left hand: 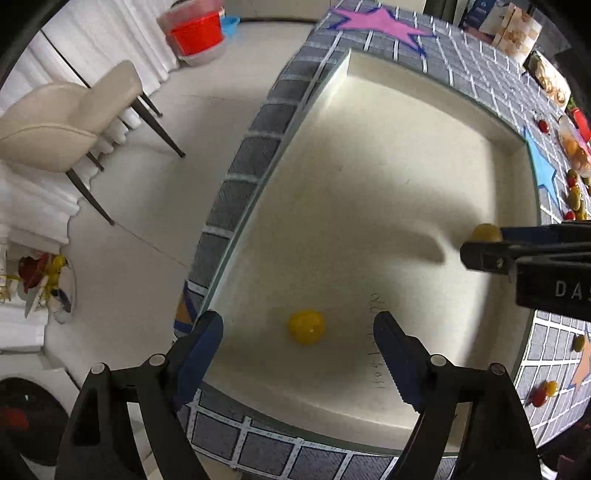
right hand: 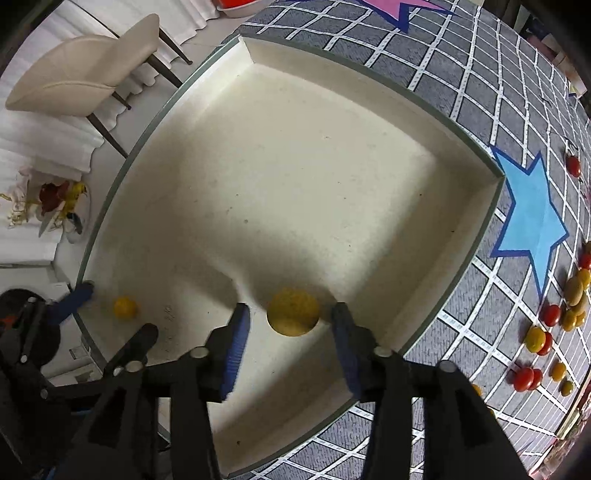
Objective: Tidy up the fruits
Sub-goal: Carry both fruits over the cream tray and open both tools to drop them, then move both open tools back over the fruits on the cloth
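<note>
A white square tray (left hand: 369,122) lies on the grid-patterned table cloth; it also shows in the right wrist view (right hand: 332,96). A small yellow fruit (left hand: 306,326) lies on the tray floor between the spread fingers of my open left gripper (left hand: 298,334); it shows again in the right wrist view (right hand: 125,307). My right gripper (right hand: 290,314) is over the tray, its fingers on either side of a second yellow fruit (right hand: 293,312) with gaps showing, so the fruit is not gripped. That fruit (left hand: 487,232) and right gripper (left hand: 484,243) appear at the right edge of the left wrist view.
Several red and yellow small fruits (right hand: 546,332) lie scattered on the cloth to the right of the tray, near a blue star (right hand: 532,221). A pink star (left hand: 380,24) marks the far cloth. A beige chair (left hand: 66,122) stands on the floor left of the table.
</note>
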`<state>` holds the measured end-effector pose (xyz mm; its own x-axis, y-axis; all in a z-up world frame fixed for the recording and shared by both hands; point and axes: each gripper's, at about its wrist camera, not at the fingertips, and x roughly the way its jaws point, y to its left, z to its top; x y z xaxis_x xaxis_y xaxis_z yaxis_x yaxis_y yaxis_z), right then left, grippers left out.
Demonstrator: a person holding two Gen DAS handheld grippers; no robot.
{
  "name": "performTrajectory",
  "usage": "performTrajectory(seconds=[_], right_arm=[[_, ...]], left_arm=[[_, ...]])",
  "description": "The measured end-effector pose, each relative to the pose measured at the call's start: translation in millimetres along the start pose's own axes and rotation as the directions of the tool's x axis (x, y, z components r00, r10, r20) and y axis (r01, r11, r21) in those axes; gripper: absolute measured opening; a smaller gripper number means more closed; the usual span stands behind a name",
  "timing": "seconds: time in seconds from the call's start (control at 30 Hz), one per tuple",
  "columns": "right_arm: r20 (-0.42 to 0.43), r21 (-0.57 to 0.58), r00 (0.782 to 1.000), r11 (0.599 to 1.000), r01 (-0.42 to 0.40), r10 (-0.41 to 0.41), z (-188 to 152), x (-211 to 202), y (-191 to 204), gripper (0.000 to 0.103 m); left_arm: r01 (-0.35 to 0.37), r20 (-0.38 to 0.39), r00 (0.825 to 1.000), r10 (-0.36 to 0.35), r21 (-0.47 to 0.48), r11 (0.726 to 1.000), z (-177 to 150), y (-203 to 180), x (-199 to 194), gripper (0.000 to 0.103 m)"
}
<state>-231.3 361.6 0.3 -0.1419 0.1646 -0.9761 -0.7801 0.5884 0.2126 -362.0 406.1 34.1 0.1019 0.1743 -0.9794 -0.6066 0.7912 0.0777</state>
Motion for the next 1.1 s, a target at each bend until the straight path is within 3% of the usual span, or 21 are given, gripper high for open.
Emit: performTrajectory(seconds=[0.07, 0.2, 0.43, 0.6, 0.87, 1.1], right_arm=[[0.003, 0.007, 1.0, 1.0, -0.004, 0.004, -1.2, -3.4, -1.8, 0.057], [0.021, 0.015, 0.999, 0.999, -0.031, 0.031, -3.2, -12.9, -4.1, 0.083], [0.088, 0.017, 0.996, 0.999, -0.028, 0.026, -8.4, -51.4, -13.5, 0.084], [0.126, 0.087, 0.992, 0.996, -0.01, -0.001, -28.1, -81.6, -48.7, 0.084], [0.142, 0.214, 0.988, 0.977, 0.022, -0.054, -92.0, -109.1, -133.4, 0.084], [0.101, 0.249, 0.991, 0.966, 0.063, -0.091, -154.7, -110.7, -223.8, 0.084]], left_arm=[[-0.009, -0.018, 1.0, 0.009, 0.016, 1.0, 0.3, -1.2, 1.9, 0.085], [0.003, -0.037, 0.999, -0.003, 0.017, 1.0, 0.5, -0.7, 1.3, 0.085], [0.016, -0.024, 1.0, -0.014, 0.054, 0.998, 3.1, -4.0, -9.9, 0.085], [0.032, -0.003, 0.999, -0.032, 0.106, 0.994, 4.5, -23.0, -25.3, 0.085], [0.046, 0.051, 0.997, -0.058, 0.217, 0.975, 0.1, -98.1, -53.5, 0.085], [0.072, 0.027, 0.997, -0.077, 0.15, 0.986, -25.4, -179.6, -71.1, 0.085]])
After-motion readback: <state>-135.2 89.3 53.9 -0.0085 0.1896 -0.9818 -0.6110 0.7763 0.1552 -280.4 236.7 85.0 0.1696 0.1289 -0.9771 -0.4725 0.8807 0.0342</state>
